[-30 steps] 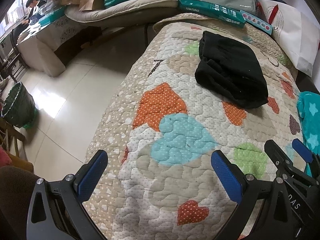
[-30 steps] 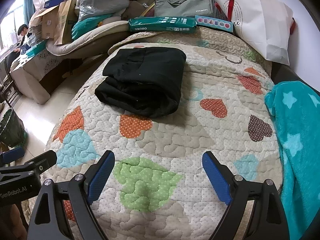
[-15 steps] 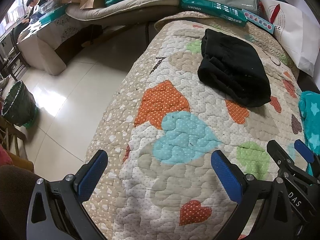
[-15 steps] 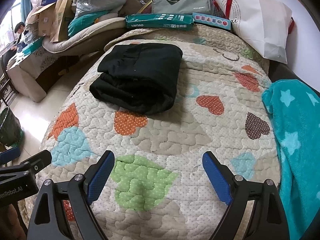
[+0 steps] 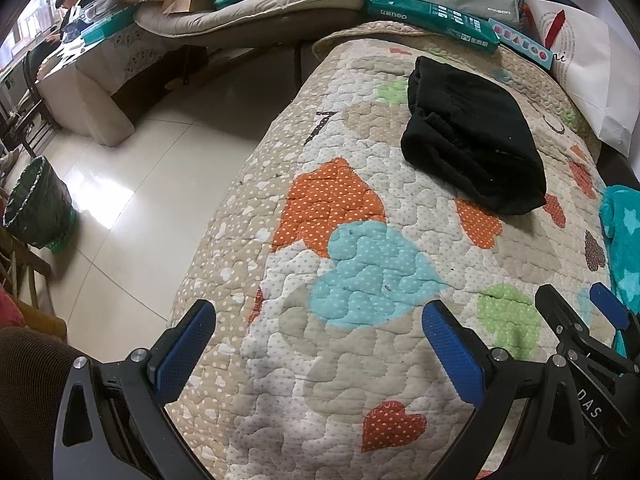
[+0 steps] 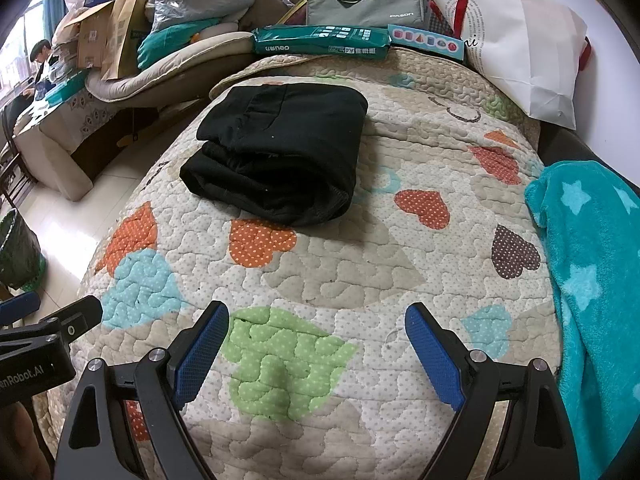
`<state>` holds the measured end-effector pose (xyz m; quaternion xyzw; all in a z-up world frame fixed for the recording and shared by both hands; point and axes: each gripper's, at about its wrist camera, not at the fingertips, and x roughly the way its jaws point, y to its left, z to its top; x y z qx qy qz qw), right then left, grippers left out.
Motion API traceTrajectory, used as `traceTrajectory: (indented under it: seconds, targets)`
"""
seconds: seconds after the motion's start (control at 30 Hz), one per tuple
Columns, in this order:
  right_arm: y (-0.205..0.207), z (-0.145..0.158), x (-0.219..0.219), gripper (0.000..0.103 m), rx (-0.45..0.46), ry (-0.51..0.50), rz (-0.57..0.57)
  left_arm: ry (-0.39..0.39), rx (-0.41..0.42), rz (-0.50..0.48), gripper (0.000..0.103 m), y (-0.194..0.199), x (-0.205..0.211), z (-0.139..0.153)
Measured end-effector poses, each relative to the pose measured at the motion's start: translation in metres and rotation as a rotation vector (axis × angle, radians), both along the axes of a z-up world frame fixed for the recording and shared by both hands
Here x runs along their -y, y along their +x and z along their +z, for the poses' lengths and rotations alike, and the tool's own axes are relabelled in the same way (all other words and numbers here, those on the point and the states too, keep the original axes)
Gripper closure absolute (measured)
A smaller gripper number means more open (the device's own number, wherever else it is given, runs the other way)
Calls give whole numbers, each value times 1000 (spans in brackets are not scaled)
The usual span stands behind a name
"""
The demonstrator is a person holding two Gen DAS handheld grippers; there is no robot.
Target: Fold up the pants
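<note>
The black pants (image 5: 476, 140) lie folded in a thick stack on the heart-patterned quilt (image 5: 360, 264), toward its far end; they also show in the right wrist view (image 6: 280, 152). My left gripper (image 5: 316, 344) is open and empty, low over the quilt's near left edge, well short of the pants. My right gripper (image 6: 316, 344) is open and empty over the near middle of the quilt (image 6: 360, 280), also well short of the pants. Each gripper shows at the edge of the other's view.
A teal star blanket (image 6: 588, 264) lies along the quilt's right side. A white bag (image 6: 524, 48), green paper packs (image 6: 320, 40) and a grey case (image 6: 364, 0) stand at the far end. The floor and a bin (image 5: 36, 208) are to the left.
Both grippers have drawn slightly back and up from the pants, which look a little farther away. The pants have not moved. Both grippers stay open.
</note>
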<state>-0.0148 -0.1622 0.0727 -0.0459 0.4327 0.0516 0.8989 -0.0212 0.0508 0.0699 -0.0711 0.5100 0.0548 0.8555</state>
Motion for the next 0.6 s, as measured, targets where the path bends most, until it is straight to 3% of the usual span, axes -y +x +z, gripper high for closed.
traceTrajectory:
  seconds: [0.6]
  targets:
    - [0,-3,-2,10,-2,-15,8,-12,-4,19,0,1,-6,0]
